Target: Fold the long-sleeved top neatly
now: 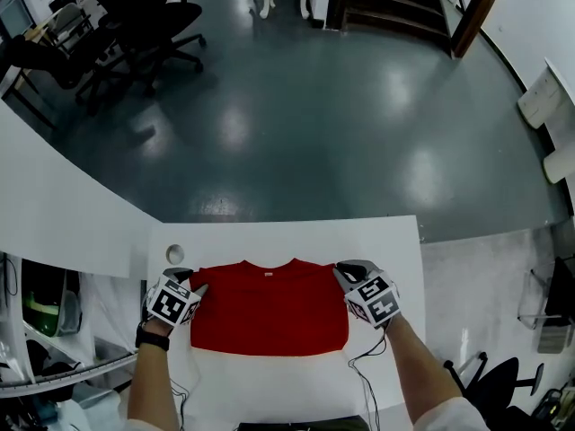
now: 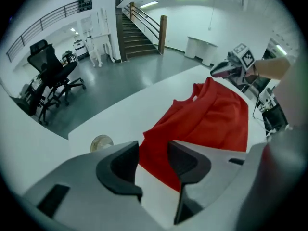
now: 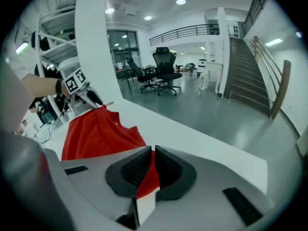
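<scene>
A red long-sleeved top (image 1: 269, 308) lies folded into a rectangle on the white table (image 1: 377, 241), neck hole at the far edge. My left gripper (image 1: 196, 287) stands at its left shoulder corner. In the left gripper view its jaws (image 2: 153, 150) are apart, and the cloth's corner (image 2: 159, 134) shows in the gap without the pads pressing on it. My right gripper (image 1: 341, 270) is at the right shoulder corner. In the right gripper view it (image 3: 153, 155) is shut, with a fold of red cloth (image 3: 149, 177) pinched between the pads.
A small round disc (image 1: 175, 254) sits on the table just beyond the left gripper. Cables (image 1: 364, 375) trail over the near table edge. Shelving (image 1: 45, 330) stands to the left, office chairs (image 1: 144, 25) on the grey floor beyond, and a staircase (image 1: 395, 7) at the back.
</scene>
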